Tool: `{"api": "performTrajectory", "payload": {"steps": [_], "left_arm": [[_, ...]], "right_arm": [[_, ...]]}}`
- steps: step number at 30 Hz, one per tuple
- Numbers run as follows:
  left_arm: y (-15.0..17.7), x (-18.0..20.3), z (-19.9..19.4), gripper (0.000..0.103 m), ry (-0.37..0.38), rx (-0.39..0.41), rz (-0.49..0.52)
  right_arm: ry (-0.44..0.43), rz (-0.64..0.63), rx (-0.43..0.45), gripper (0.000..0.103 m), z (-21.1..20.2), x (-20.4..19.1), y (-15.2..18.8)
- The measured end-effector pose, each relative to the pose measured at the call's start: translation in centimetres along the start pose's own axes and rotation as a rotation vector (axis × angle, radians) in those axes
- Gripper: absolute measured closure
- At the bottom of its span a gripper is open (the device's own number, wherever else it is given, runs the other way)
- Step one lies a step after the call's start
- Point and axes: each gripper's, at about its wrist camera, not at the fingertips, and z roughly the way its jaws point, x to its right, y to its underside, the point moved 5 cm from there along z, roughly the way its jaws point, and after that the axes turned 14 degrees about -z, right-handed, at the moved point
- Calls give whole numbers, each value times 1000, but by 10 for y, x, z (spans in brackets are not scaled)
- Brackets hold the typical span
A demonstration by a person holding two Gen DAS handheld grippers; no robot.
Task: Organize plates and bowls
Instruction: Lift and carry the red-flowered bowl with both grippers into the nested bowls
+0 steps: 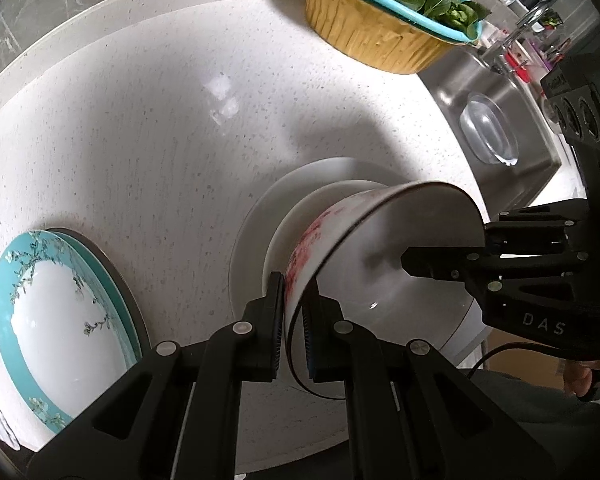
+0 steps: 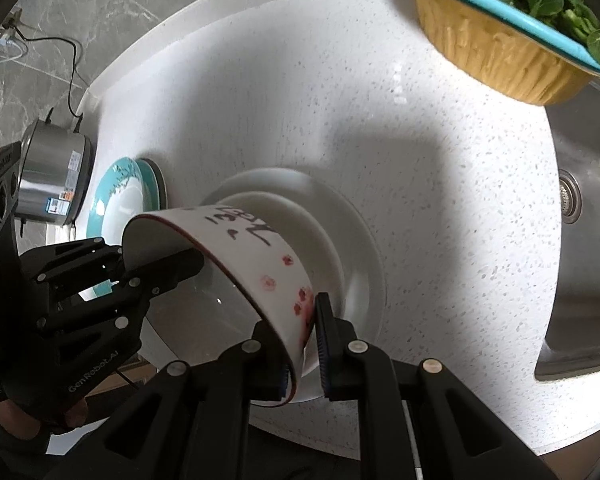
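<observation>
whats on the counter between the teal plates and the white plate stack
Nothing: in the left wrist view, bare speckled white counter separates the teal-rimmed floral plates from the plain white plate stack.

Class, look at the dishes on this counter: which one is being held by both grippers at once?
The bowl with red flowers, pinched at its rim by the left gripper and the right gripper. The white plates and teal plates lie untouched.

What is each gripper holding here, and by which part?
Both hold the same flower-patterned bowl by its rim: the left gripper pinches one side and the right gripper the opposite side, one finger inside, one outside.
</observation>
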Motion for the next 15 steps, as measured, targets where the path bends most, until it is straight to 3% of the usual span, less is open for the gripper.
{"api": "performTrajectory", "payload": {"steps": [15], "left_arm": [[-4,0,1,94,14,30,-15]], "right_arm": [[28,-9,-4,91,2,2,-3]]}}
